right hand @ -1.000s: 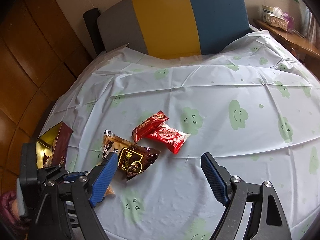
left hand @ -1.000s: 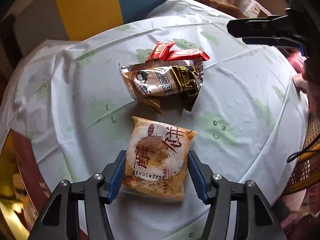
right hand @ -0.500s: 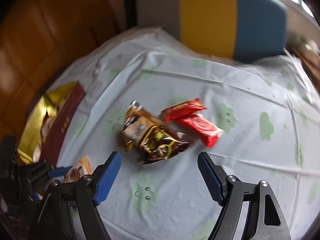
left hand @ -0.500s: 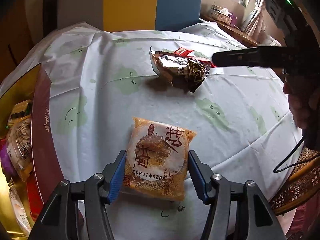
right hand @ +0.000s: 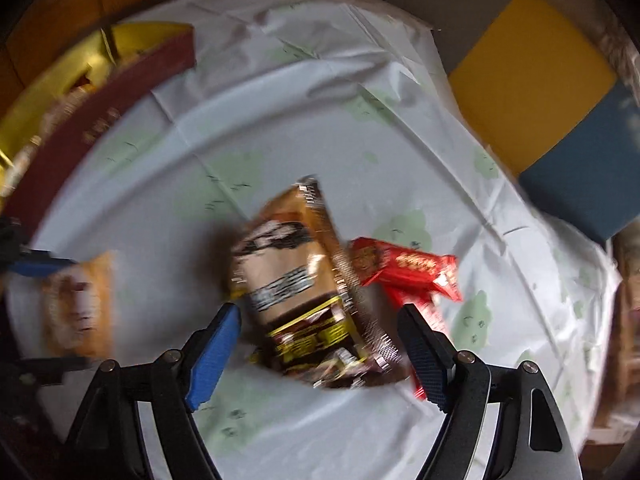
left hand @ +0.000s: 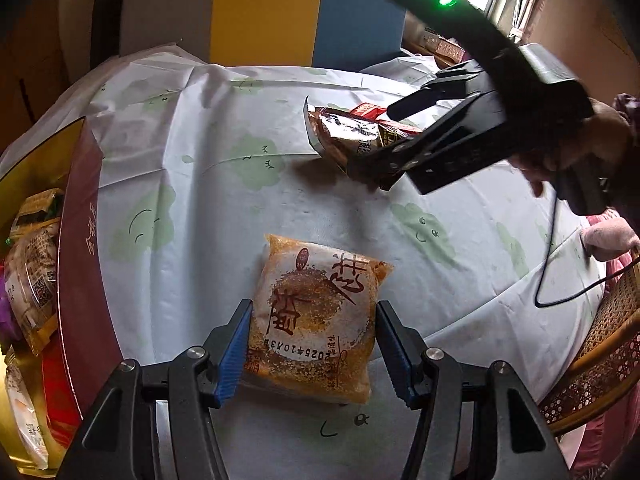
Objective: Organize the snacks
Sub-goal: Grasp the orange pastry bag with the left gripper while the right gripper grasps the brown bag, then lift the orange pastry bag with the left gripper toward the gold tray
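Observation:
My left gripper [left hand: 312, 348] is shut on an orange pastry packet [left hand: 316, 316], holding it above the tablecloth; the packet also shows in the right wrist view [right hand: 78, 304]. My right gripper [right hand: 318, 354] is open, with its jaws on either side of a brown and gold snack bag [right hand: 304, 284] that lies on the cloth. It also shows in the left wrist view [left hand: 344, 136], partly hidden by the right gripper. Two red wrapped bars [right hand: 404, 272] lie beside the bag, to its right.
A maroon and gold box [left hand: 76, 240] holding several snacks stands at the table's left edge; it also shows in the right wrist view [right hand: 100, 120]. A chair with a grey, yellow and blue back [left hand: 260, 12] stands behind the table. A wicker chair [left hand: 600, 352] is at the right.
My left gripper has swung left with the packet, bringing the box closer. My right gripper has dropped down and forward until its jaws flank the brown bag.

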